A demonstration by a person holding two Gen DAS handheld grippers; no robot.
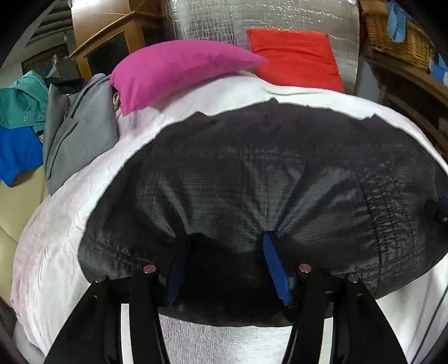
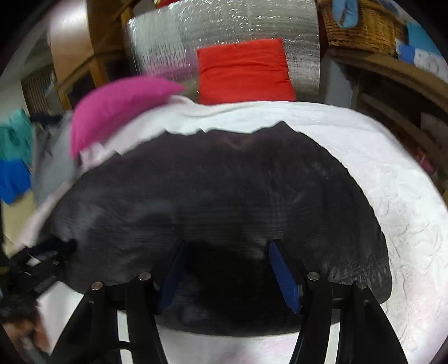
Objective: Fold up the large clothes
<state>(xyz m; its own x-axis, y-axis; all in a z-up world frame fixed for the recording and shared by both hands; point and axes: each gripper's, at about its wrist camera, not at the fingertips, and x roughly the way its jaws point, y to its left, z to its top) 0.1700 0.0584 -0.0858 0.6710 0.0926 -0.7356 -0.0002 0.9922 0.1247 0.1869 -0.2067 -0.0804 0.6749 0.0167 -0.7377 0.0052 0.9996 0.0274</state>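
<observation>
A dark grey checked garment (image 1: 252, 173) lies spread on the white bedcover (image 1: 64, 224); it also shows in the right wrist view (image 2: 224, 190). My left gripper (image 1: 224, 238) has its blue-padded fingers (image 1: 275, 268) apart, and the garment's near edge bunches between them and puckers at the tips. My right gripper (image 2: 226, 245) also stands with its blue fingers (image 2: 282, 277) apart and the near edge of the garment between them. The right wrist view is blurred. The other gripper shows at the left edge of the right wrist view (image 2: 36, 266).
A pink pillow (image 1: 173, 67) and a red pillow (image 1: 296, 58) lie at the bed's head against a silver foil panel (image 1: 252, 19). Grey (image 1: 75, 134), teal (image 1: 19, 100) and blue (image 1: 16, 154) clothes lie left. A wicker basket (image 1: 397, 36) stands right.
</observation>
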